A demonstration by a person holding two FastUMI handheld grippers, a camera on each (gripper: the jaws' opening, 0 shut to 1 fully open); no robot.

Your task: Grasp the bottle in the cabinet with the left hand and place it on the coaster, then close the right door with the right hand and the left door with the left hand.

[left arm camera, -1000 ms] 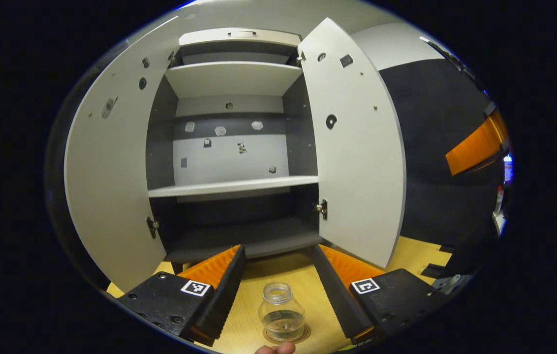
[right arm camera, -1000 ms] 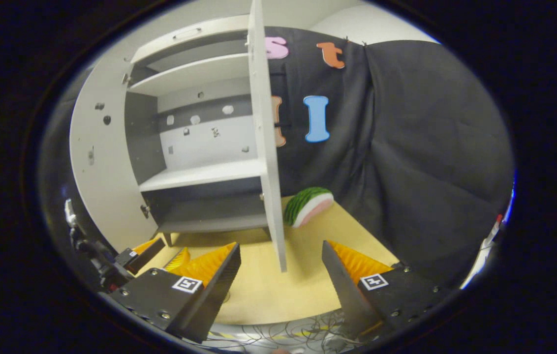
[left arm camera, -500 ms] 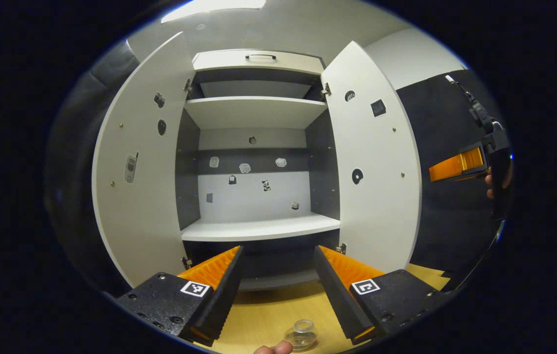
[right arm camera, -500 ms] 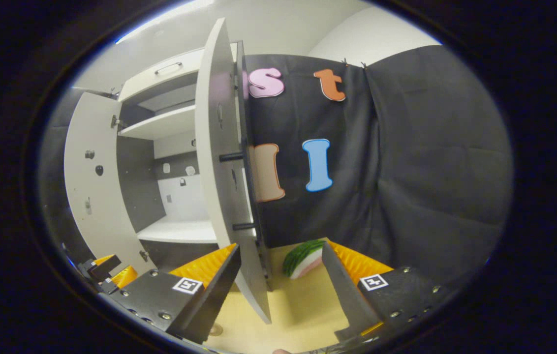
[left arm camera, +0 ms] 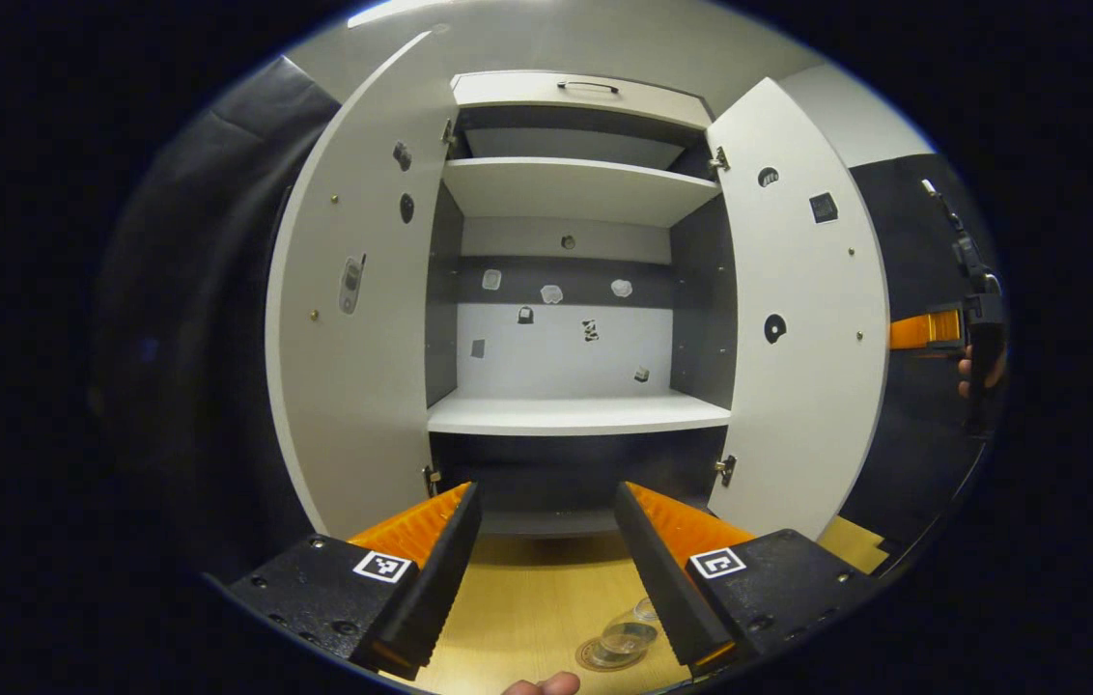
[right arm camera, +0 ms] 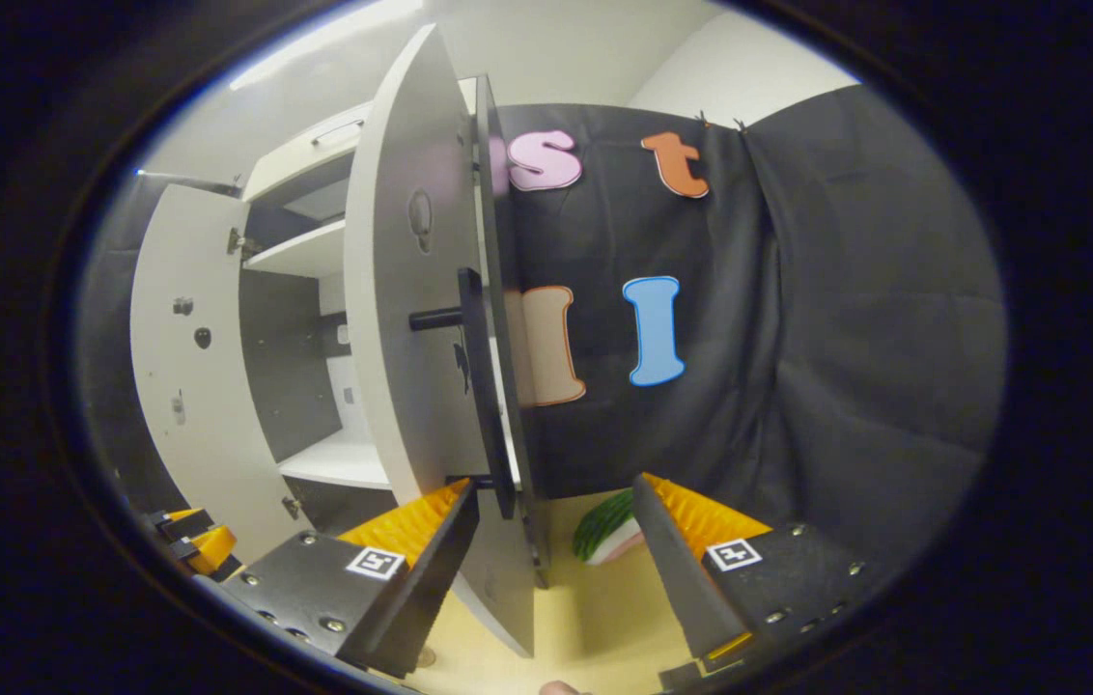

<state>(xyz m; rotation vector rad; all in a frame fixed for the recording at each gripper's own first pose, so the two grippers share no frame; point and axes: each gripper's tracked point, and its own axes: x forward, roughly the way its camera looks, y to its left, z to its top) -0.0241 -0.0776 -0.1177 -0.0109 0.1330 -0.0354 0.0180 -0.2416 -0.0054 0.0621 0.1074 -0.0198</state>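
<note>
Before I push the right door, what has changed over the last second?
The right gripper swung round to the outer, handle side of the right door. The left gripper drew away from the bottle on its coaster. Both grippers stayed open and empty, and the left door stayed open.

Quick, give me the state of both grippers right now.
Left gripper: open, holding nothing; the bottle sits on the coaster below it.
Right gripper: open, holding nothing, beside the right door.
</note>
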